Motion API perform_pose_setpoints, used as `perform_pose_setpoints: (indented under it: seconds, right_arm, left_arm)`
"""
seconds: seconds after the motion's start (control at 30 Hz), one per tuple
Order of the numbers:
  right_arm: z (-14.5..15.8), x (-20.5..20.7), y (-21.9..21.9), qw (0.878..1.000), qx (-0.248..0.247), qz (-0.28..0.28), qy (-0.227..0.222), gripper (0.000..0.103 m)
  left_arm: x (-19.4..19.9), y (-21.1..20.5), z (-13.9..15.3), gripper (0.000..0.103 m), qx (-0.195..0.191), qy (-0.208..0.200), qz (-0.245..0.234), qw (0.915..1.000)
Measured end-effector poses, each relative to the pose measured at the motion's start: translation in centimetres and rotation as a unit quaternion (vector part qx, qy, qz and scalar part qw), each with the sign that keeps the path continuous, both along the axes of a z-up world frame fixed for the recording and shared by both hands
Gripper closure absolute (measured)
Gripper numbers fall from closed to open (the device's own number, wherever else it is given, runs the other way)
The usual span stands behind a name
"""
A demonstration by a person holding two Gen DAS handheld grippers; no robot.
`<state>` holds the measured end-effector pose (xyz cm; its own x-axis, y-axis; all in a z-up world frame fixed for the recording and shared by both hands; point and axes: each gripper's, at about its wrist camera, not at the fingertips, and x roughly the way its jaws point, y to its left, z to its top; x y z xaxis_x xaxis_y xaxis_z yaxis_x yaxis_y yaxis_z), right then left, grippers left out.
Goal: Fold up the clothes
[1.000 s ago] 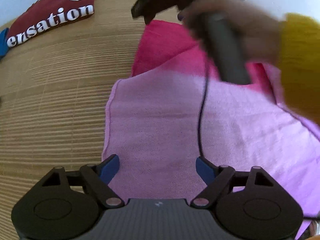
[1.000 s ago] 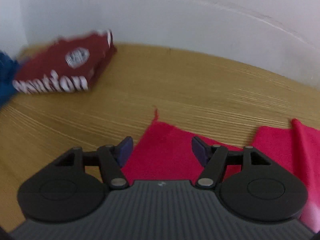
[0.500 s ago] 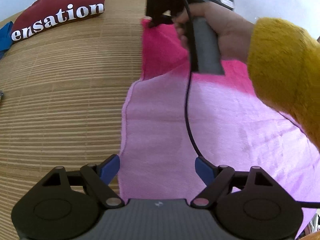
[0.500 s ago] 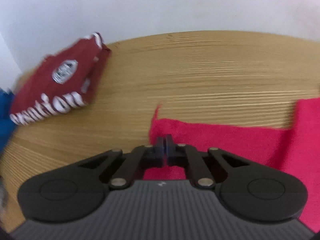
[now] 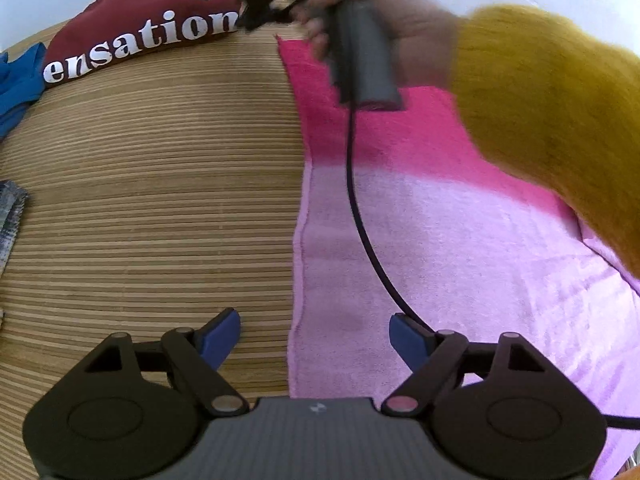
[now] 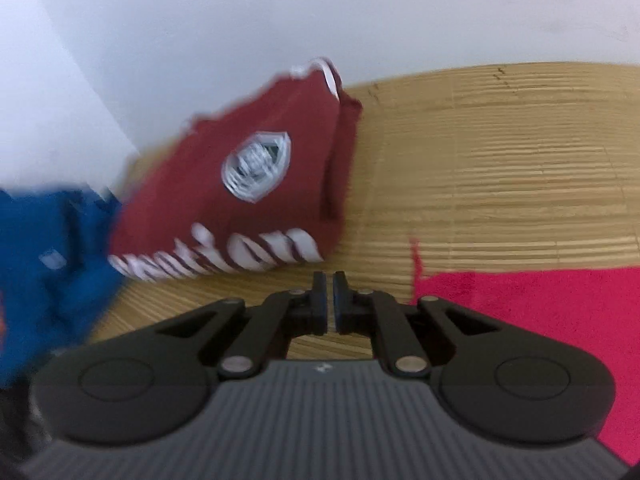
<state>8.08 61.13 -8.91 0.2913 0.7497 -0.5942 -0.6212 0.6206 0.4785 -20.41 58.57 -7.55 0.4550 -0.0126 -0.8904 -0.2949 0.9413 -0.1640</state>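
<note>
Right, the bamboo-slat table (image 5: 140, 200) carries the pink towel (image 5: 460, 260) spread flat, darker pink band at the far end, with a folded maroon shirt (image 5: 140, 40) and blue garment (image 5: 16, 80) parked far left. Your right gripper (image 6: 330, 300) sits off the towel's far left corner, fingers nearly together with a thin gap, nothing between them. If you want that corner, recentre over it before pinching. Left gripper (image 5: 314, 336) hovers low, fingers wide apart, straddling the near left edge, holding nothing. Your right hand (image 5: 384, 28) reaches across in a mustard sleeve (image 5: 560, 120).
</note>
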Motion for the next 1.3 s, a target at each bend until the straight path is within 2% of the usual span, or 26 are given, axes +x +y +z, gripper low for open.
perform_pose_setpoints:
  seconds: [0.07,0.17,0.27,0.37,0.47,0.57,0.73,0.8,0.83,0.9,0.97,1.03,1.07,1.1,1.17,1.3]
  right_arm:
    - [1.5,-0.5,-2.4,1.0,0.028,-0.001,-0.002,0.09]
    - [3.0,-2.0,-7.1,1.0,0.016,-0.007,-0.024,0.066]
    - [3.4,-4.4,-13.4,0.998,-0.014,-0.035,-0.049,0.066]
    - [3.2,-7.4,-20.4,0.99,-0.07,-0.089,-0.089,0.067]
    - [3.1,-10.3,-28.3,0.966,-0.145,-0.167,-0.133,0.067]
    - [3.2,-11.6,-35.9,0.938,-0.204,-0.25,-0.127,0.067]
    - [3.4,-13.2,-47.9,0.885,-0.245,-0.383,-0.103,0.067]
    - [3.1,-13.6,-51.8,0.868,-0.262,-0.409,-0.1,0.067]
    - [3.1,-13.7,-53.6,0.864,-0.264,-0.418,-0.098,0.067]
    - [3.2,-13.6,-56.9,0.865,-0.249,-0.426,-0.093,0.066]
    - [3.4,-12.2,-59.5,0.88,-0.21,-0.415,-0.096,0.066]
    - [3.4,-9.7,-60.9,0.901,-0.177,-0.383,-0.099,0.067]
    - [3.3,-8.3,-61.2,0.91,-0.166,-0.368,-0.099,0.063]
    - [3.0,-6.9,-61.4,0.918,-0.157,-0.351,-0.095,0.056]
    - [2.1,-4.0,-61.5,0.932,-0.149,-0.321,-0.078,0.056]
    - [0.3,-0.5,-62.3,0.935,-0.144,-0.321,-0.038,0.056]
  left_arm:
    - [0.0,-0.1,0.2,0.019,-0.001,-0.005,0.0,1.0]
    - [0.0,-0.3,0.6,0.019,-0.003,-0.011,0.0,0.9999]
    - [0.5,-0.5,0.7,0.019,-0.004,-0.016,-0.011,0.9998]
    - [1.7,-1.0,0.4,0.019,-0.003,-0.016,-0.033,0.9993]
    - [2.5,-1.9,0.2,0.019,-0.006,-0.012,-0.057,0.9983]
    - [2.8,-3.9,-0.1,0.02,-0.007,-0.005,-0.076,0.9971]
    - [3.3,-6.9,0.5,0.021,0.002,-0.004,-0.085,0.9964]
    - [3.2,-8.5,1.1,0.021,0.001,-0.008,-0.087,0.9961]
    - [3.2,-9.7,1.4,0.021,0.004,-0.01,-0.089,0.996]
    - [3.7,-12.4,1.7,0.021,0.019,-0.01,-0.092,0.9955]
    - [4.3,-15.3,2.1,0.021,0.029,-0.01,-0.09,0.9954]
    - [5.0,-18.2,2.6,0.021,0.027,-0.011,-0.076,0.9967]
    - [5.4,-19.7,2.8,0.021,0.026,-0.012,-0.068,0.9973]
    - [5.6,-21.1,3.0,0.021,0.022,-0.012,-0.064,0.9976]
    - [6.0,-23.9,3.3,0.021,0.009,-0.01,-0.061,0.9981]
    - [6.1,-27.9,4.1,0.021,0.023,-0.006,-0.068,0.9974]
